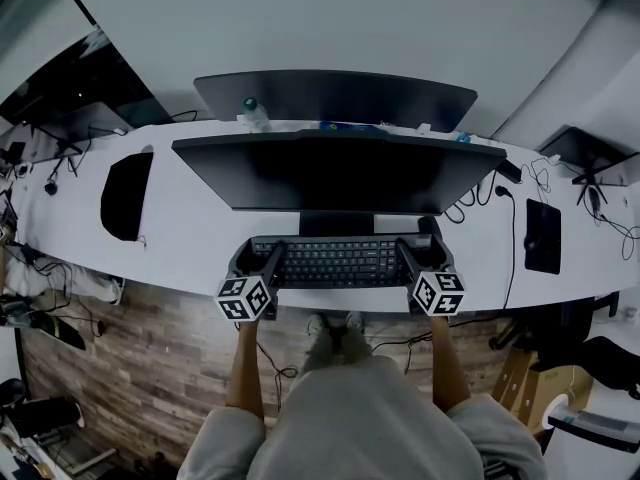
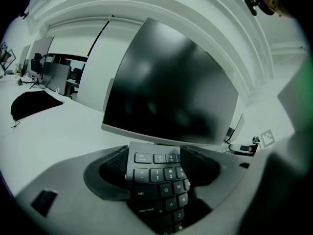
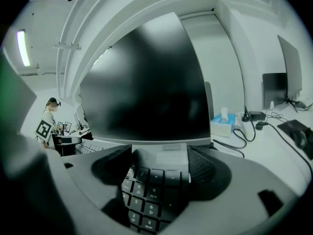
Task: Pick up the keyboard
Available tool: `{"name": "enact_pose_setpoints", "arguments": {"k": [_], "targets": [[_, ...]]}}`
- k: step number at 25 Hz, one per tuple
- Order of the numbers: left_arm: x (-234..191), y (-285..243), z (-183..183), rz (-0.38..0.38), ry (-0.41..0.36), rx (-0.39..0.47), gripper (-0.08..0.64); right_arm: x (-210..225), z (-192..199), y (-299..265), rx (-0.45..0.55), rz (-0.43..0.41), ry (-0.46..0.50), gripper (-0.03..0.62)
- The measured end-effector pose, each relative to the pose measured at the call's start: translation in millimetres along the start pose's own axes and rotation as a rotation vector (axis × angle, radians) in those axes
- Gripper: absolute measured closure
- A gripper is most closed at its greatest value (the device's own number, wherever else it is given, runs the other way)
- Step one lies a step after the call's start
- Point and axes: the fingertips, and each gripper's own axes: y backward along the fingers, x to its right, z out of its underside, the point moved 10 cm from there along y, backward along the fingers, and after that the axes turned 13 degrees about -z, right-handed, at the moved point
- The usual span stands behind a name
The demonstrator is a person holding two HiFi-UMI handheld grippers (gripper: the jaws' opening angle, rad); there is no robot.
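**Keyboard** point(image 1: 335, 264): black, crosswise at the near edge of the surface point(image 1: 200, 240), 6 o'clock of the monitor point(image 1: 335, 173). One end sits in each pair of tongs.

**Left tongs** point(image 1: 254, 260): clenched on the esc-and-tab end.

**Right tongs** point(image 1: 424, 258): clenched on the number-pad end, jaws set wide.

**Step in hand (judged):** the lift. Whether the keyboard is already off the surface cannot be told.
- Raise both ends at the same rate and keep it level.
- Neither push the ends together nor pull them apart, so it neither bows nor slips.
- Draw it slightly toward 6 o'clock.

**In the way:**
- Monitor's lower edge, overhanging close at 12 o'clock.

**Around:**
- Black mat point(image 1: 127, 195), 10 o'clock, well apart.
- Bottle point(image 1: 252, 114), 11 o'clock, behind the monitor.
- Cables point(image 1: 510, 218), 2 o'clock.
- Mouse pad point(image 1: 543, 235), 3 o'clock.
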Motion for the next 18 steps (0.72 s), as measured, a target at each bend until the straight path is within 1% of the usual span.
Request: {"name": "enact_pose_setpoints", "arguments": {"k": [6, 18], "targets": [[7.7, 18.0, -15.8, 0.012, -0.002, 0.063, 0.25, -11.0, -20.3, 16.5, 0.053, -0.002, 0.045, 0.253], [18.7, 43.0, -57.6, 0.034, -0.04, 0.176, 0.25, -29.6, -54.6, 35.9, 0.159, -0.008, 0.098, 0.252]]}}
